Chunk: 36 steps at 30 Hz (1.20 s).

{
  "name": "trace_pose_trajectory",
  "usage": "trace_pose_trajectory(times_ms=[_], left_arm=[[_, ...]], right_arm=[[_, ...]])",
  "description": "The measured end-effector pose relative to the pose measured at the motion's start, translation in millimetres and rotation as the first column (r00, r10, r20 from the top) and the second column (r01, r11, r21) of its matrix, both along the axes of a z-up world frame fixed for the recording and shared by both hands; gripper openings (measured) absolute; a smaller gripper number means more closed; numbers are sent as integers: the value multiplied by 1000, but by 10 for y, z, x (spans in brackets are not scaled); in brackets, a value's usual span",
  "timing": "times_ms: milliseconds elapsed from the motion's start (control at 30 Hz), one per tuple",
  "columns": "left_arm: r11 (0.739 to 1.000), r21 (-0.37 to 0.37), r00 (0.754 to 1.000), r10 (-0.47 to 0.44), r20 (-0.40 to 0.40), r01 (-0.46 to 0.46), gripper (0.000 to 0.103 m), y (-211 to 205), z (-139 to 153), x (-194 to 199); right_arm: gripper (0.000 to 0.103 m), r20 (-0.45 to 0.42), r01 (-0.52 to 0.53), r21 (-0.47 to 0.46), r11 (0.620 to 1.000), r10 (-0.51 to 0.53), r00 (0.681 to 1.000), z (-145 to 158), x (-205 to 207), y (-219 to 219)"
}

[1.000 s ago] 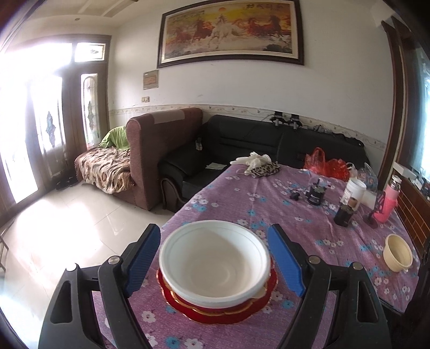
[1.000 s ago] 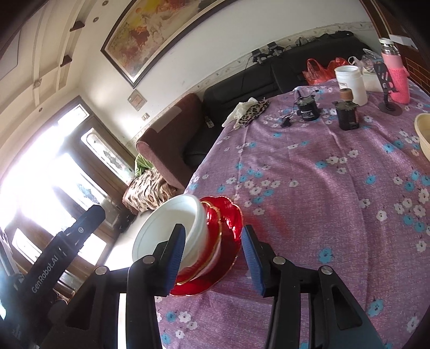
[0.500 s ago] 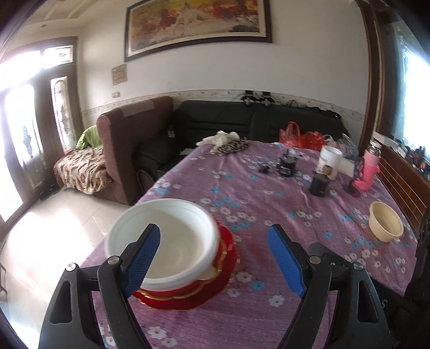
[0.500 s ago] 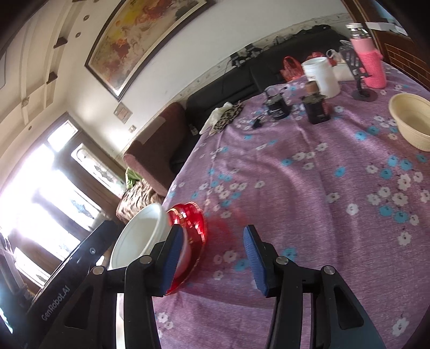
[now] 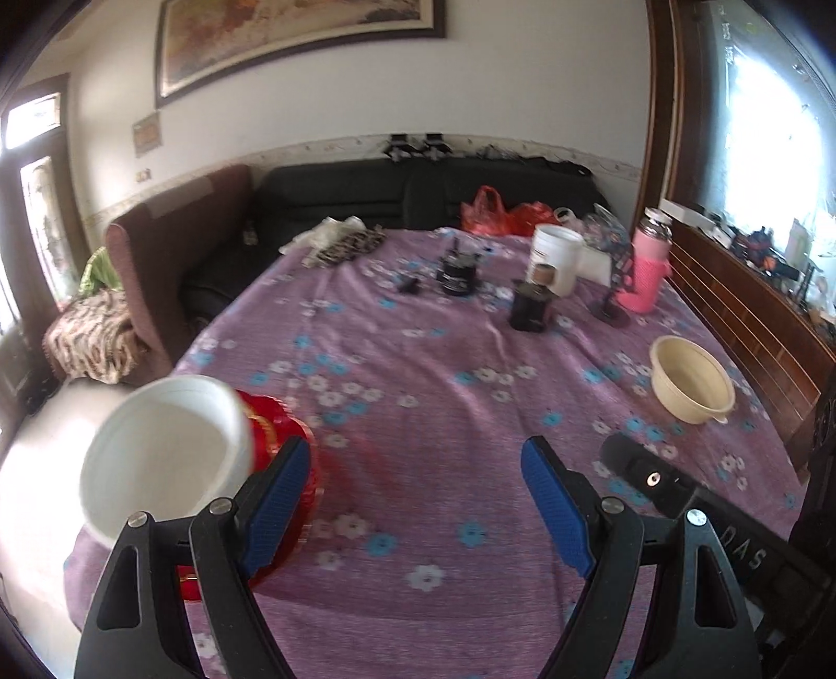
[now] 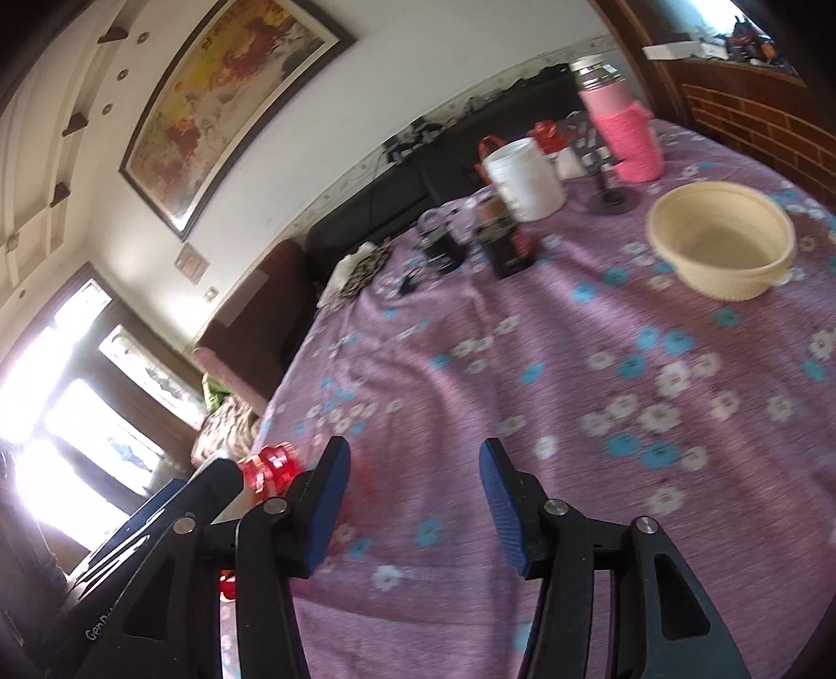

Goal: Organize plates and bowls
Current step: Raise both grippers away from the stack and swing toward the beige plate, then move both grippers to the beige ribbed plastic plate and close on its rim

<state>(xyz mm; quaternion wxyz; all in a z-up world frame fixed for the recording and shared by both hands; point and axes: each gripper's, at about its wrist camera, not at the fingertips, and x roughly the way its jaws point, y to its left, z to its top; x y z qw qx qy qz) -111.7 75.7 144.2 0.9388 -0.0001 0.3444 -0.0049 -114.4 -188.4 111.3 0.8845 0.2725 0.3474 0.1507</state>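
**Both grippers open over the tablecloth, dishes to either side**

Left gripper [image 5: 418, 491]: fingers spread wide, blue pads apart, nothing between them, only purple flowered tablecloth [image 5: 418, 365] below. Right gripper [image 6: 415, 491]: likewise spread, holding nothing, cloth showing through the gap.

White bowl [image 5: 162, 454]: at the near left corner of the table, stacked on red plates [image 5: 271, 433], just left of the left gripper's left finger. Seen blurred, partly behind that finger. In the right wrist view, only a sliver of the red plates [image 6: 271, 467] showing at lower left, beside the left finger; bowl mostly hidden there.

Cream bowl [image 5: 689, 386]: alone on the cloth at the right side of the table, well apart from the stack, upright, empty. In the right wrist view, cream bowl [image 6: 721, 240] ahead and to the right of the open fingers.

Farther back on the table: pink bottle [image 5: 645, 266], white tub [image 5: 556, 256], dark jar [image 5: 533, 308], another small dark jar [image 5: 457, 274], a patterned cloth [image 5: 347, 245] at the far edge. Black sofa [image 5: 418, 193] behind the table; framed painting [image 5: 292, 42] on the wall.
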Motion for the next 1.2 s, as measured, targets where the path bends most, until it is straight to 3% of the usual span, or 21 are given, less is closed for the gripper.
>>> trace_pose_trajectory(times_ms=[500,833,1200], left_arm=[[980,-94,977,-184,-109,174,82,-653,-241,471],[965,-79,952,-262,-157,252,82,-1136,-305,770],[964,-59,947,-265,-182,258,82,-1453,-335,1102]], right_arm=[[57,-12,154,-206,966,-160,987,56,81,-1005],[58,1,227,-307,924,-238,971,128,99,-1536],[58,-1,287,-339,896,-305,952,180,445,-1993]])
